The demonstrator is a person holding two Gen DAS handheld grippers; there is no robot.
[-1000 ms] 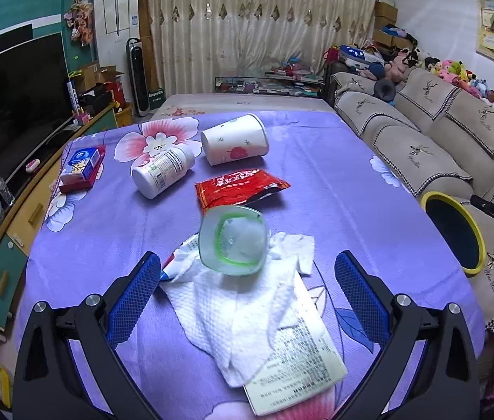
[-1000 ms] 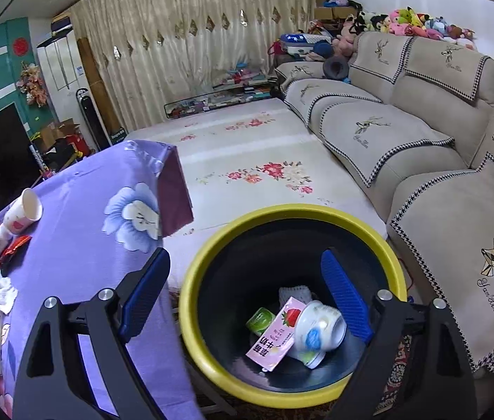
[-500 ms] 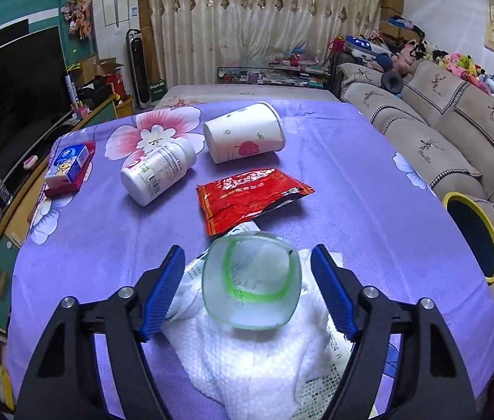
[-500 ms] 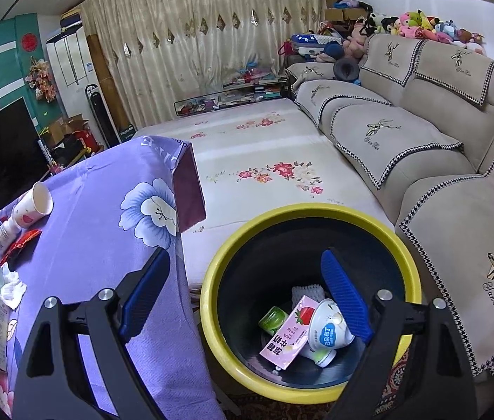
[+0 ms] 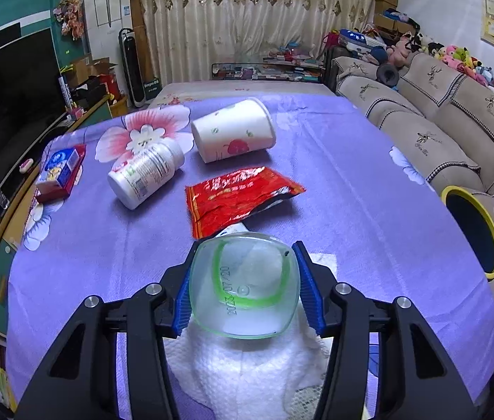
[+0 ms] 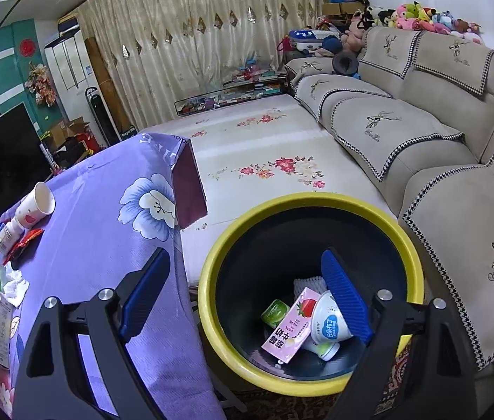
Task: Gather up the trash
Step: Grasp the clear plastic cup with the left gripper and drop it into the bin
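The clear plastic cup [image 5: 243,285], ringed in green, sat clamped between the blue pads of the left claw [image 5: 244,288], its base facing the camera, over a white paper towel [image 5: 247,367] on the purple flowered desk [image 5: 352,192]. Just beyond it lay a red foil packet [image 5: 240,199]. Farther back a white pill bottle [image 5: 145,175] and a paper cup [image 5: 234,134] lay on their sides, with a small red and blue box [image 5: 59,173] near the left edge.

The right claw [image 6: 247,297] hung wide and empty over the yellow-rimmed bin [image 6: 212,301], which stood on the floor just beside the desk and near the sofa [image 6: 439,140]. Inside the bin lay a pink carton [image 6: 290,325], a white yogurt tub [image 6: 329,322] and a small green cup [image 6: 275,313].
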